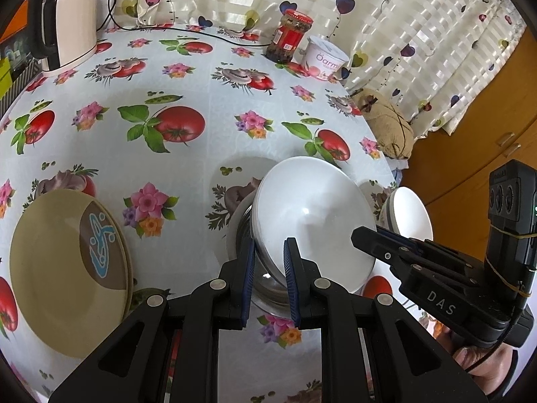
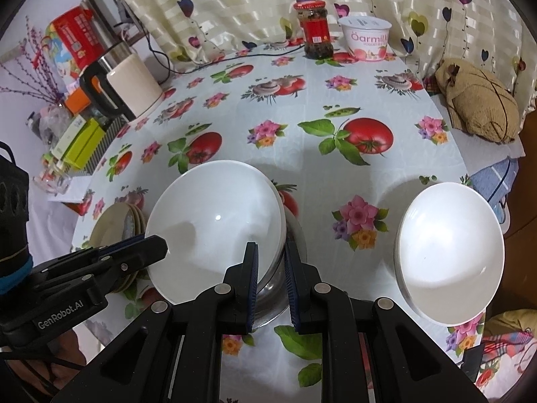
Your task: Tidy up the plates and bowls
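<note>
A white bowl is held tilted over a metal bowl that rests on the table. My left gripper is shut on the white bowl's near left rim. My right gripper is shut on the bowl's right rim, with the metal bowl just below. The right gripper also shows in the left wrist view. A stack of white bowls stands to the right. A stack of tan plates lies to the left.
The flowered tablecloth covers the table. A kettle stands at the back left. A red jar and a yogurt tub stand at the back. A brown bag lies off the right edge.
</note>
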Tool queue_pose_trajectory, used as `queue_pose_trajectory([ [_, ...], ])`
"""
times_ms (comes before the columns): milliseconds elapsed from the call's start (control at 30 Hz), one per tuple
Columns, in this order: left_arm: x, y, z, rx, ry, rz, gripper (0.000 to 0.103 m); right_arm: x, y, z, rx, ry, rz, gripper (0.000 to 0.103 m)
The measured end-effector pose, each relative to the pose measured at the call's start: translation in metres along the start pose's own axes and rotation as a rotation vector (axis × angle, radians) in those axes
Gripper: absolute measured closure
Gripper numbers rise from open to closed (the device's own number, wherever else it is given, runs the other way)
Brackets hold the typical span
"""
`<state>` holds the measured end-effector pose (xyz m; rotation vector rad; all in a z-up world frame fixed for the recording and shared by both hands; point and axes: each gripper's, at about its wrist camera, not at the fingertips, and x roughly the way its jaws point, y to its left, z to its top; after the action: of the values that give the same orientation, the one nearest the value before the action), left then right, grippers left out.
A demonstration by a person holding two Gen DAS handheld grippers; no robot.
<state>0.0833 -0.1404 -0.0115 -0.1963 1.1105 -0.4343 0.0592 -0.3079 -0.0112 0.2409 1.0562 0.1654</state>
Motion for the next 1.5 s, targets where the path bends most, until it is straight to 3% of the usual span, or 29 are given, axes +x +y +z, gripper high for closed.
queue_pose_trajectory([
  [833, 0.012, 0.004, -0.001, 0.001, 0.031, 0.004, 0.085, 0.013, -0.002, -0.003, -0.001, 0.037, 0.008, 0.084],
  [1133, 0.000, 0.003, -0.003, 0.016, -0.010, 0.022, 0.085, 0.002, -0.003, -0.002, -0.004, 0.012, 0.014, 0.076],
  [1500, -0.017, -0.003, 0.001, 0.034, -0.066, 0.037, 0.085, -0.019, -0.003, -0.001, -0.012, -0.031, 0.013, 0.075],
])
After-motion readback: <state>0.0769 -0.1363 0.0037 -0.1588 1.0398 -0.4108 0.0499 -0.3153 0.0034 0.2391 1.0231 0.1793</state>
